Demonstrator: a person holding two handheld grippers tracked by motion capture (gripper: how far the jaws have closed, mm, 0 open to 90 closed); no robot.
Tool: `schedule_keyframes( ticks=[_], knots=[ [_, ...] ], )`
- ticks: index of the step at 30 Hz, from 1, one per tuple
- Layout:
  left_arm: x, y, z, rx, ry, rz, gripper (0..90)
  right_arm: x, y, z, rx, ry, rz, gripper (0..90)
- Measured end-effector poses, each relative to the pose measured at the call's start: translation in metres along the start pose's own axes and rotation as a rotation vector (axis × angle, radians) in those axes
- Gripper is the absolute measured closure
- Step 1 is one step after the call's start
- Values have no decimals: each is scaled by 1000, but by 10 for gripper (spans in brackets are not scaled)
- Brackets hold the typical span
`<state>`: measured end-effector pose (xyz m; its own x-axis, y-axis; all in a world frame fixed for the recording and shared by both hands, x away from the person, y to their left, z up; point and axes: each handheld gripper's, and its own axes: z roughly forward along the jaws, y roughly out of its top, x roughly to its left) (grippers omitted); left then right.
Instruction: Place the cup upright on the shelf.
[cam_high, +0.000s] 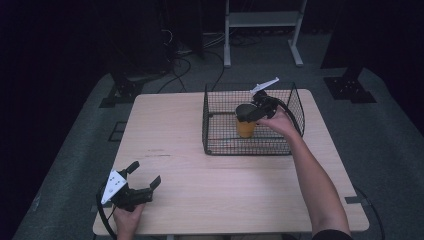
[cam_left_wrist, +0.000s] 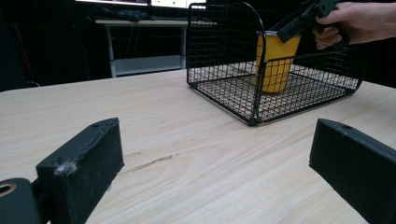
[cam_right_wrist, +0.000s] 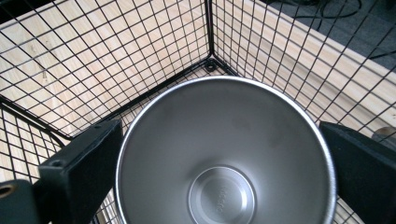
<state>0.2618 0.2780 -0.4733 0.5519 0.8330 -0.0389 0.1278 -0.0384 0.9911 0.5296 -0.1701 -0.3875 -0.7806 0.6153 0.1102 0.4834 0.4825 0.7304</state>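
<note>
Your right gripper (cam_right_wrist: 219, 154) straddles the yellow cup (cam_high: 245, 125), jaws spread wide beside its rim; contact is unclear. Its view reveals the steel interior. The cup stands in the wire basket (cam_high: 215, 125). Your left gripper (cam_high: 145, 176) rests open, empty, on the table (cam_high: 200, 185).
</note>
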Motion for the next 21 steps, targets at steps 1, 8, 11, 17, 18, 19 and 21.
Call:
schedule_keyframes(
  ticks=[1, 8, 11, 17, 18, 19, 21],
  knots=[
    [0, 0, 0, 0, 0, 0, 22, 0, 0, -1, -3, -2, -1, 23],
    [0, 0, 1, 3, 2, 2, 22, 0, 4, -16, -62, 0, 14, 23],
    [0, 0, 0, 2, 2, -2, 22, -1, 5, -24, -89, 5, 19, 23],
    [-1, 0, 1, 7, 3, 5, 22, -2, 6, -42, -124, 12, 42, 23],
    [-1, 0, 1, 7, 4, 5, 22, -2, 6, -46, -130, 12, 38, 24],
    [-1, 0, 1, 7, 3, 6, 22, -2, 6, -48, -134, 12, 37, 24],
    [-1, 0, 1, 6, 2, 5, 22, -2, 5, -54, -138, 17, 50, 24]
  ],
)
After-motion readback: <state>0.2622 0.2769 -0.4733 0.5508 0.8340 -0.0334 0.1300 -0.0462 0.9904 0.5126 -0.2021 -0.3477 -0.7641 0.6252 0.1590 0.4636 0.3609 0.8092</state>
